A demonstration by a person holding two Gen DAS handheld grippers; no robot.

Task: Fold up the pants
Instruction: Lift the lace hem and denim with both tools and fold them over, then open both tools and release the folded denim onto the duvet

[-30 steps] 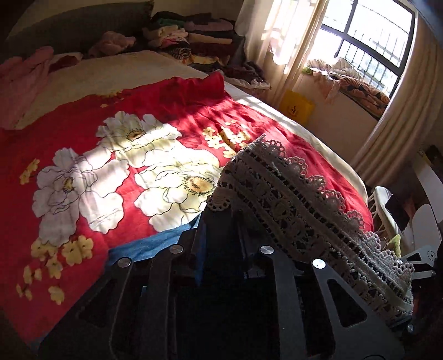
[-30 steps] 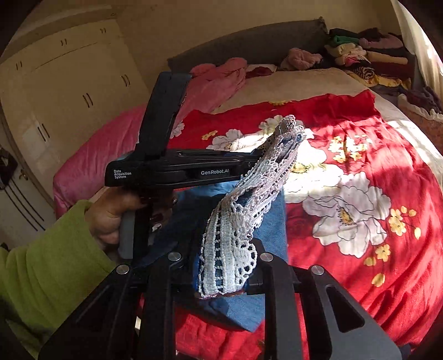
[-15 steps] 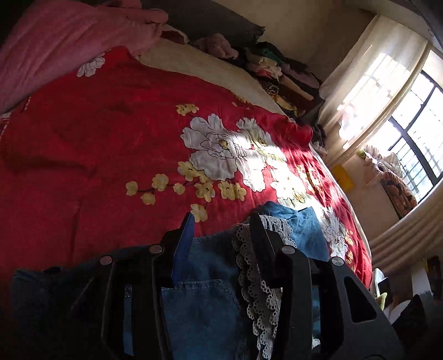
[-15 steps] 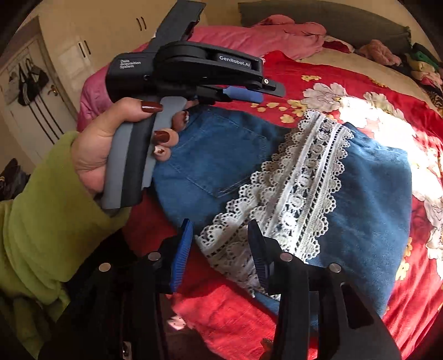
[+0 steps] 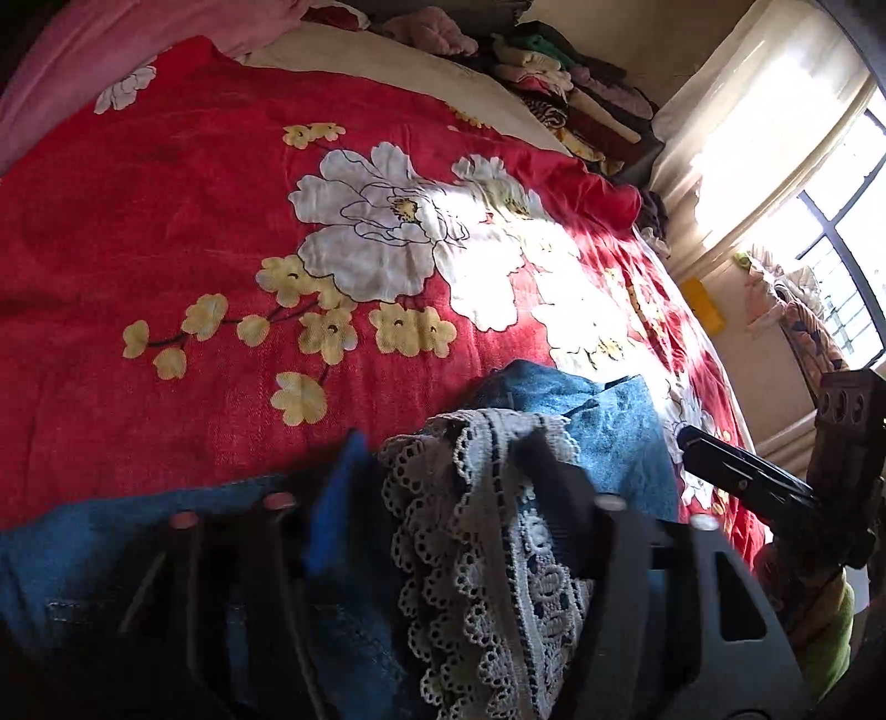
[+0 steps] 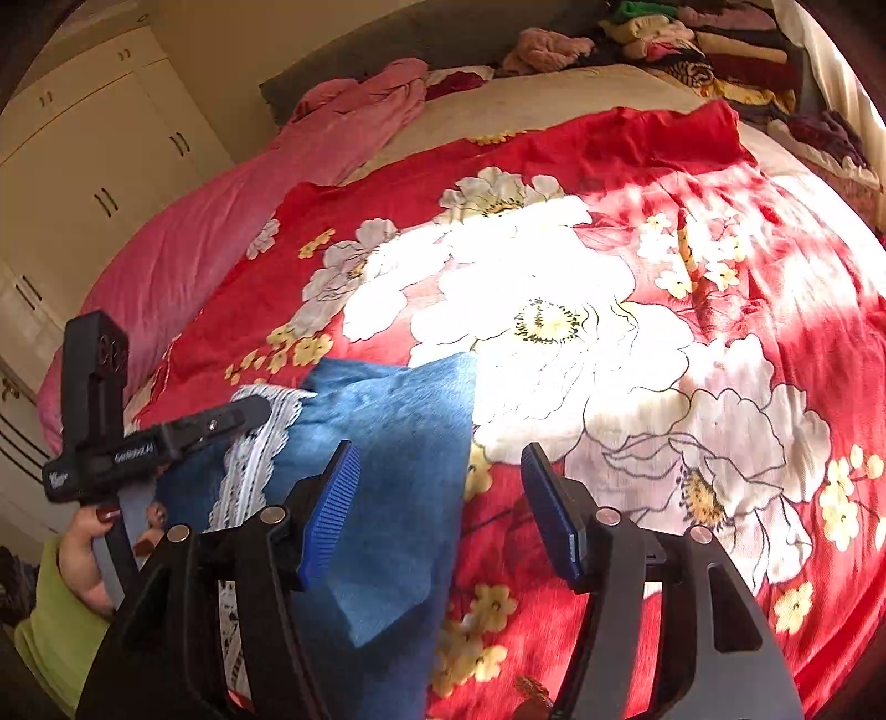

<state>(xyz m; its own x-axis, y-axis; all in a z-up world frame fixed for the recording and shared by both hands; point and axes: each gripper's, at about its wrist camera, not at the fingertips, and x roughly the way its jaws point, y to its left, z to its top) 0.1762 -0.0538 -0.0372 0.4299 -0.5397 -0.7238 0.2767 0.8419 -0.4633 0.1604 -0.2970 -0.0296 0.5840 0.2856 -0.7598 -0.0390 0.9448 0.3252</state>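
Observation:
The blue denim pants (image 6: 398,454) with a white lace trim (image 6: 260,443) lie folded on the red flowered bedspread (image 6: 637,343). My right gripper (image 6: 443,476) is open and empty, its blue pads over the pants' right edge. In the left wrist view the lace (image 5: 498,554) drapes between the fingers of my left gripper (image 5: 443,476), which is open over the denim (image 5: 609,437). The left gripper also shows at the left of the right wrist view (image 6: 210,426), low over the lace. The right gripper shows at the right edge of the left wrist view (image 5: 742,476).
A pink blanket (image 6: 232,221) lies along the bed's left side. Stacked clothes (image 6: 692,44) sit at the head of the bed. White cupboards (image 6: 94,166) stand at the left. A curtained window (image 5: 803,183) is at the right.
Both grippers let go of the pants, now lying folded on the bed. The right gripper opened wide and moved right to the pants' edge. The left gripper stays low over the lace.

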